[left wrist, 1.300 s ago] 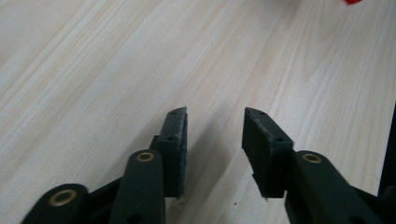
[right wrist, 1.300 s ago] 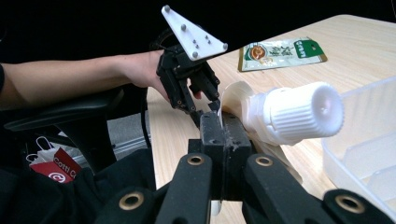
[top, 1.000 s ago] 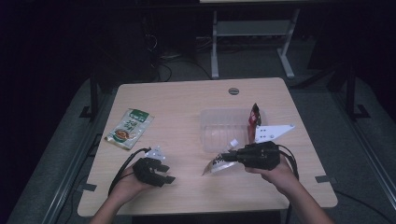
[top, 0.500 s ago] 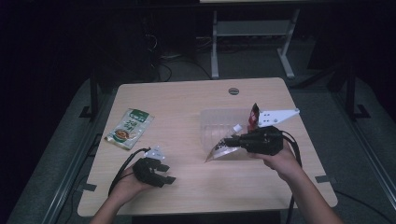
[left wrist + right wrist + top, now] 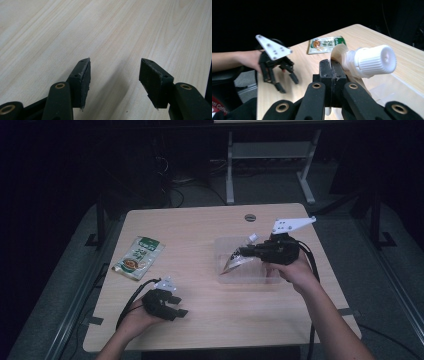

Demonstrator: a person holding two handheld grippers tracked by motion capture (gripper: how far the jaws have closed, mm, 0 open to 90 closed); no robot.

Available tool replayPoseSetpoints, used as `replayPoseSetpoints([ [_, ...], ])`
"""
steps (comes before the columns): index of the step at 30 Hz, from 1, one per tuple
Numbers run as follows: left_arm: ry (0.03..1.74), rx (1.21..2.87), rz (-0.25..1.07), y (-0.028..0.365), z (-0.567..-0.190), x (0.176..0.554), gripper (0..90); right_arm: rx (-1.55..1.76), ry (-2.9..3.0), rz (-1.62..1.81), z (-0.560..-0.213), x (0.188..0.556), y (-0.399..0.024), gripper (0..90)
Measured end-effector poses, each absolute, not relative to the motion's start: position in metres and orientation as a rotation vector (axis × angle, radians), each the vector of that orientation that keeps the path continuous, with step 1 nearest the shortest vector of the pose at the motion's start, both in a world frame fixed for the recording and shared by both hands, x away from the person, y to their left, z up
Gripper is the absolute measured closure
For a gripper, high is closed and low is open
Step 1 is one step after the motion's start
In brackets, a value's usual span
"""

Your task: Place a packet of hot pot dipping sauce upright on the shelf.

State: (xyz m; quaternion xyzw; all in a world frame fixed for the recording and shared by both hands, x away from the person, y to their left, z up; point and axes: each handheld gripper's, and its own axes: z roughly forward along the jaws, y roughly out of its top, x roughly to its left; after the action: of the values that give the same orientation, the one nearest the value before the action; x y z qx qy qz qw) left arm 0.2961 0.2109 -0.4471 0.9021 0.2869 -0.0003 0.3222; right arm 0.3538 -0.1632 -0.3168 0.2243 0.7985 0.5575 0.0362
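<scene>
We see one spouted pouch [image 5: 236,261] right of frame center over the clear tray [image 5: 223,270], long axis roughly level, white cap [image 5: 375,61] end clamped in right gripper [image 5: 246,253]. Left gripper [image 5: 178,306] half open, empty. One green packet [image 5: 138,257] at left on the table [image 5: 200,227].

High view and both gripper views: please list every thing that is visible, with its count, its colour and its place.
Spout pouch: one, silvery with a white screw cap, held by the right gripper over the clear container.
Clear container: one, see-through plastic, on the right half of the table.
Green packet: one, green and white with a food picture, flat on the left part of the table.
Table: one, light wood, with a round dark cable hole near its far edge.
Metal frame: one, pale grey, on the floor behind the table.
Right gripper: one, black with a grey plate, shut on the spout pouch.
Left gripper: one, black, jaws open with nothing between them, low over the table's near left part.
</scene>
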Motion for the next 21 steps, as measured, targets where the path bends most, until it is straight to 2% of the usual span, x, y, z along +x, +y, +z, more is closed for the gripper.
replayPoseSetpoints([
  [21,0.745,2.367,-0.004,0.212,-0.447,0.296,42.3,0.721,2.498,1.561,-0.315,0.395,-0.135,89.7],
])
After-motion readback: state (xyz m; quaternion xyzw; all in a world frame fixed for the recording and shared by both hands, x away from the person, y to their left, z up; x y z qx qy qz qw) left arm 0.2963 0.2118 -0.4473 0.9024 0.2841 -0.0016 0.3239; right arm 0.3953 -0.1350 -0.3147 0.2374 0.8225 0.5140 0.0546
